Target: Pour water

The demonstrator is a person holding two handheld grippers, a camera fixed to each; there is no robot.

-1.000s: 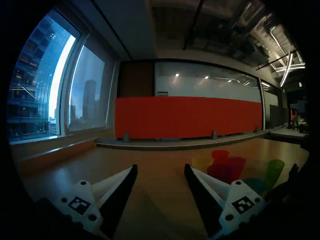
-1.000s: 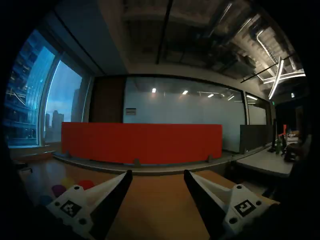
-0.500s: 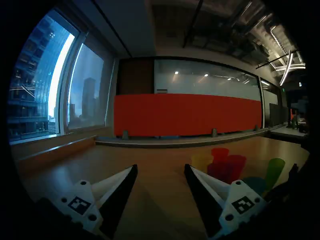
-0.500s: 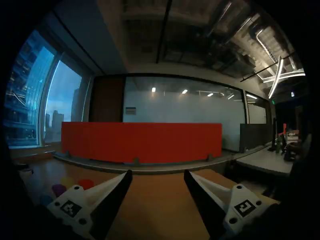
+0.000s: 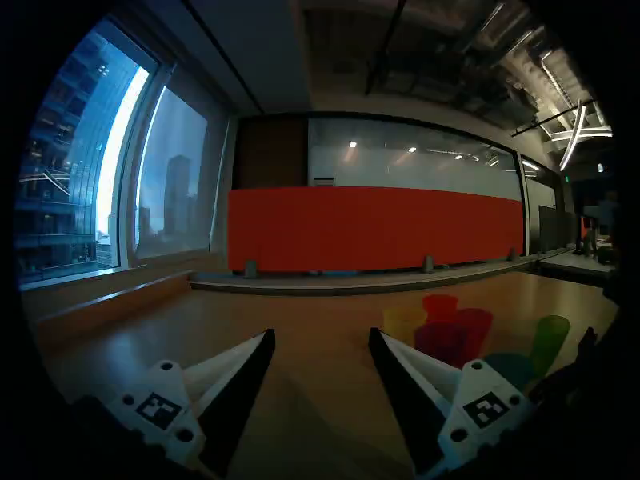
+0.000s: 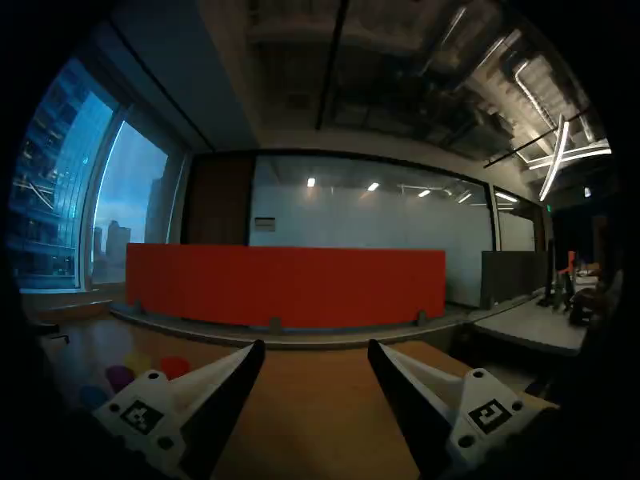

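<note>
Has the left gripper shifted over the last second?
Yes, slightly: the left gripper has tipped down a touch, since the red partition sits a little higher in its view than before.

Our two grippers: white wedge fingers with black inner faces

On our left gripper (image 5: 321,332) we see two pointed fingers (image 5: 220,370), white on the outer side and black on the inner, each tapering to a sharp tip. Each finger widens at its base into a rounded white mount bearing a square black-and-white marker (image 5: 158,410) with small dark screws (image 5: 166,366) set around it. Our right gripper (image 6: 316,344) is built alike, with the same white-and-black wedge fingers (image 6: 424,376), a coded marker (image 6: 138,416) on each mount and dark screws (image 6: 146,374) beside it. Behind the mounts all is too dark for us to make out detail.
</note>
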